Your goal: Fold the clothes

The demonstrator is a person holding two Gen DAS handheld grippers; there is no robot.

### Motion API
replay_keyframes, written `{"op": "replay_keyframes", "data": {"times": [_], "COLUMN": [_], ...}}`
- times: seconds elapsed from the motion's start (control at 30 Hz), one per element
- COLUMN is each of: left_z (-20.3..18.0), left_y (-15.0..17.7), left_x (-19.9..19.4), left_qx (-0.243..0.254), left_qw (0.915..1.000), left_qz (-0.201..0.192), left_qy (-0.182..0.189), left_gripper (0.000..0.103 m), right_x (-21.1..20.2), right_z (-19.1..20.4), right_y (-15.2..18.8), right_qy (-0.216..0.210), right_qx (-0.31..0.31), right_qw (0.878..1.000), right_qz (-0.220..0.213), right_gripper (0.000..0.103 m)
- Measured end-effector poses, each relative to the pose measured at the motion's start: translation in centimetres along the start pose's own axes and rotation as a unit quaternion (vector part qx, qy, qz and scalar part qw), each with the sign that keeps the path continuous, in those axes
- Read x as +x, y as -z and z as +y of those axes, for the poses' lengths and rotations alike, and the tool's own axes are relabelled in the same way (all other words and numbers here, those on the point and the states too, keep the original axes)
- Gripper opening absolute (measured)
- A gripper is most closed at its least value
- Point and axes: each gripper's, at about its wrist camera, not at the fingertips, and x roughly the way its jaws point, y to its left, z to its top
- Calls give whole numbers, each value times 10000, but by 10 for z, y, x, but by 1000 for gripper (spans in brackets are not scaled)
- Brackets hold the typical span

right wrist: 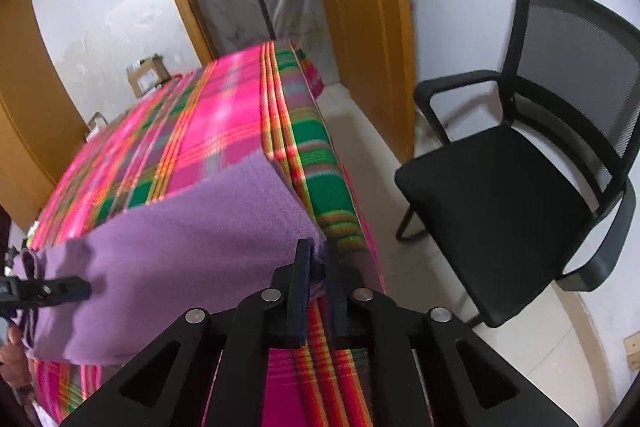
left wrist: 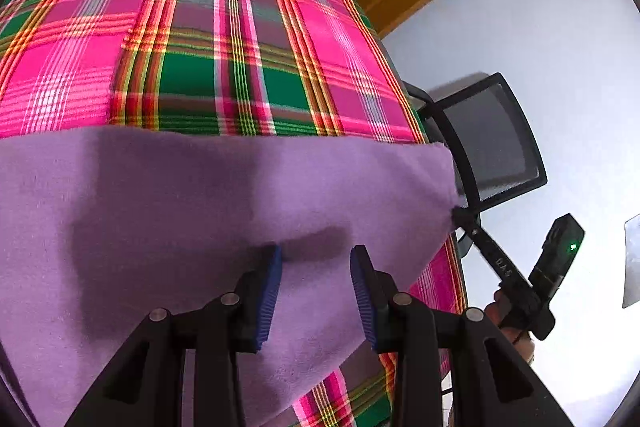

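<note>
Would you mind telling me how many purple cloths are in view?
1. The purple cloth lies on the plaid-covered bed, one corner pinched in the right gripper. Others could be hidden outside both views.

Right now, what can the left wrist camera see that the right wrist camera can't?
Only the left wrist view shows the left gripper close up, open, its blue ribbed pads apart above the soft purple cloth, and the right gripper seen from the side, pinching that cloth's corner.

Only the right wrist view shows the right gripper from behind, the black mesh office chair's seat and legs, a cardboard box and the pale tiled floor.

Both show the purple cloth, the pink and green plaid bedspread and the yellow-brown wooden door.
</note>
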Motion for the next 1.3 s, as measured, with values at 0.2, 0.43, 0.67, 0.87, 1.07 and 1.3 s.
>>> {"op": "replay_keyframes", "data": {"times": [0.2, 0.43, 0.67, 0.87, 1.07, 1.3], "left_z": [-11, -36, -51, -71, -106, -131], "left_y": [-8, -21, -38, -48, -55, -58], "left_x": [9, 36, 57, 71, 89, 103], "left_qx": [112, 379, 510, 828, 1584, 1951], "left_qw": [9999, 9984, 9974, 9950, 9841, 9763], "left_qz": [129, 420, 500, 542, 617, 591], "left_qy": [26, 93, 49, -123, -511, -729], "left_gripper": [35, 36, 36, 36, 41, 44], "right_x": [-4, -4, -6, -9, -9, -3], "right_z": [-18, -21, -21, -14, -10, -9], "right_y": [4, 10, 12, 14, 16, 11], "right_qy": [-283, -394, -464, -519, -561, -504], "right_qx": [484, 506, 527, 415, 406, 443], "right_qw": [9984, 9979, 9975, 9978, 9976, 9977], "right_qz": [-46, 15, -57, -81, -39, -43], "right_gripper": [40, 41, 41, 41, 42, 42]}}
